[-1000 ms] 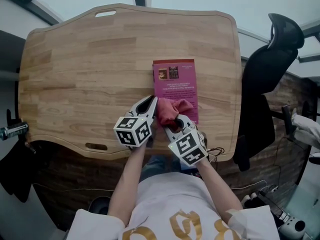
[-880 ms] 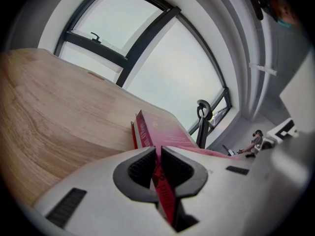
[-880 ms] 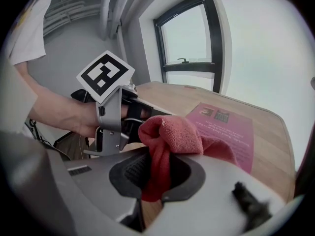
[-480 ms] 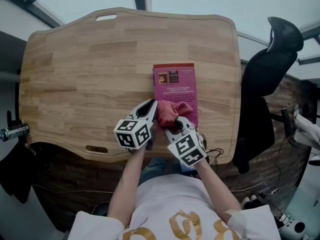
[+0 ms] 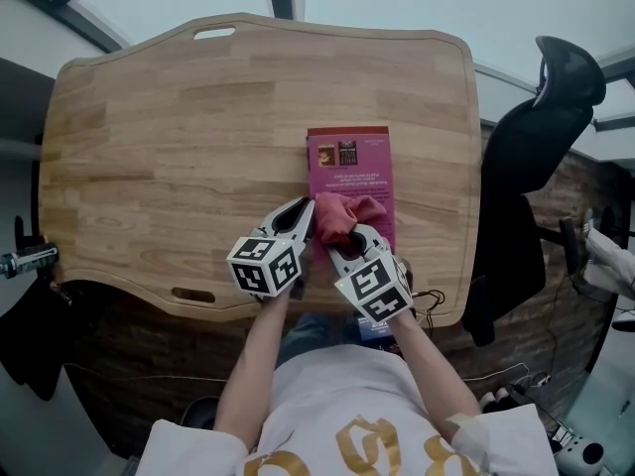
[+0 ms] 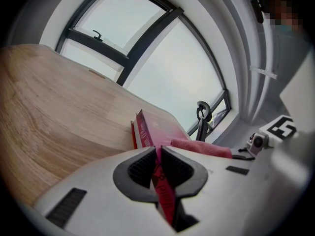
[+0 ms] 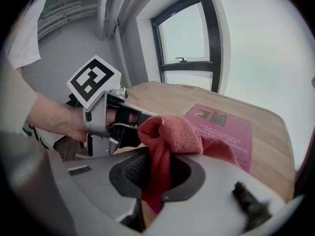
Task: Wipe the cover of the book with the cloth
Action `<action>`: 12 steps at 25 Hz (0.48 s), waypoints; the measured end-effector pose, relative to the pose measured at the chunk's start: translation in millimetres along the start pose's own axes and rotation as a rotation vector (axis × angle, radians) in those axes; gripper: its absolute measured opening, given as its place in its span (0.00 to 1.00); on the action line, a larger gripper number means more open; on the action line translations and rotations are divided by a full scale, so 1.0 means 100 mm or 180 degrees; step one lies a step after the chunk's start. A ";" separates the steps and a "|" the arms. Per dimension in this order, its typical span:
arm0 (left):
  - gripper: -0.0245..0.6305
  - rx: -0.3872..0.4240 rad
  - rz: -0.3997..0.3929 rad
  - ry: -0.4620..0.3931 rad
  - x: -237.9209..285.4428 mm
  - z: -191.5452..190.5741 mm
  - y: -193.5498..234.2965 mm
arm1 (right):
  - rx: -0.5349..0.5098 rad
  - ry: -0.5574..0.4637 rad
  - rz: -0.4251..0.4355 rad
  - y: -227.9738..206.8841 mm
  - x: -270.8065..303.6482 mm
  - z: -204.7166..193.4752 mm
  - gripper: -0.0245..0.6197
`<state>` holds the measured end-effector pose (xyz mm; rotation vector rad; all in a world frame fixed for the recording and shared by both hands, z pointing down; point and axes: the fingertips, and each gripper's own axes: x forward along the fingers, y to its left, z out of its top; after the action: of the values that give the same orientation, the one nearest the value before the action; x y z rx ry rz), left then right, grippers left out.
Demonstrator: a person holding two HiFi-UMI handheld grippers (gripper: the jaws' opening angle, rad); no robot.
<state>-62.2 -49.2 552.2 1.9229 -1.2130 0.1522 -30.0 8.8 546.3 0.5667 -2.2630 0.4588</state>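
Noting layout, largest first: wooden table [image 5: 149, 167], with the magenta book [image 5: 352, 167] lying flat, cover up, toward its near right part. Red cloth [image 5: 344, 214] sits bunched on the near end of the cover.

Left gripper [image 6: 158, 156]: jaws pressed together on the book's near left edge, pinning it. Right gripper [image 7: 156, 173]: pinching a fold of the cloth, the rest piled forward onto the cover.

Risks, as judged:
- The book is held at one edge only, so a sideways stroke may pivot it about that hold or buckle the cover.
- The cloth is wadded, so the contact patch is small and strips of cover may be missed.
- The pinch on the cloth is narrow, and drag could pull it free.
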 end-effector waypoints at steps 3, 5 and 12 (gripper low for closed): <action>0.11 0.0010 0.0006 0.0011 0.00 0.00 0.00 | 0.0002 -0.0003 0.0004 -0.03 0.02 0.02 0.13; 0.11 0.0006 0.0008 0.0016 0.01 0.00 0.01 | 0.0006 -0.0007 0.0009 -0.05 0.02 0.03 0.13; 0.11 -0.0041 -0.0044 0.0092 0.01 -0.01 0.00 | 0.0013 -0.0024 0.0020 -0.10 0.05 0.05 0.13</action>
<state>-61.7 -49.6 553.6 1.9112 -1.1786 0.1639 -30.7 -3.1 547.8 0.5647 -2.2721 0.4654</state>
